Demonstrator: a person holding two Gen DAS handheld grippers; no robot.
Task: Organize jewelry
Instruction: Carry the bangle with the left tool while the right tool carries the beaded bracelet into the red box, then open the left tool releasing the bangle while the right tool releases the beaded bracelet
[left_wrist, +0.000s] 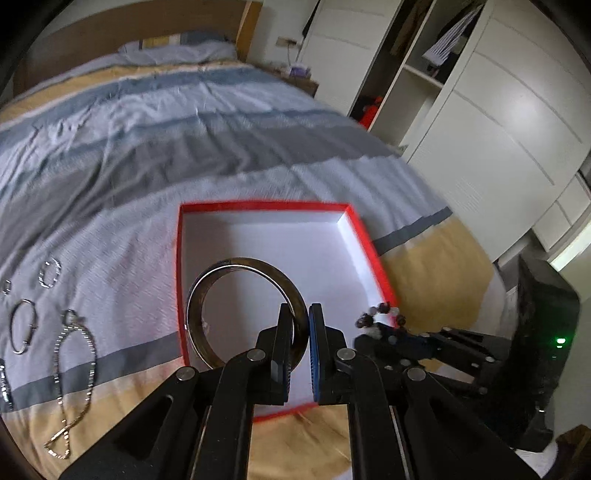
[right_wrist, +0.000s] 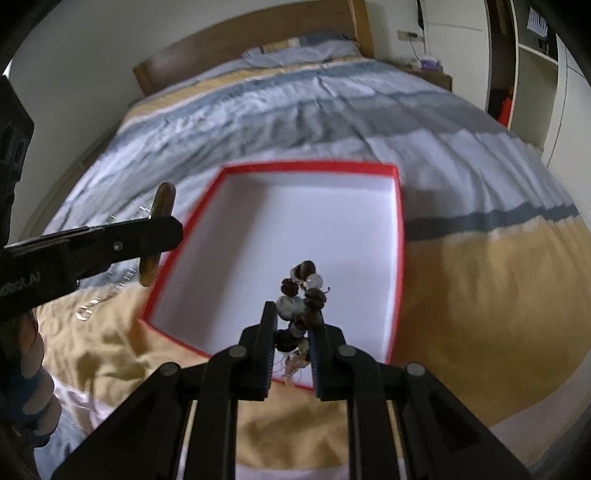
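A red-rimmed box with a white inside lies open on the bed; it also shows in the right wrist view. My left gripper is shut on a wide brown bangle and holds it over the box's left side; the bangle shows edge-on in the right wrist view. My right gripper is shut on a beaded bracelet of dark and clear beads above the box's near edge; the beads show in the left wrist view.
Several pieces lie on the bedspread left of the box: a long chain, a thin bangle, a small twisted ring bracelet. White wardrobes stand to the right of the bed. A wooden headboard is at the far end.
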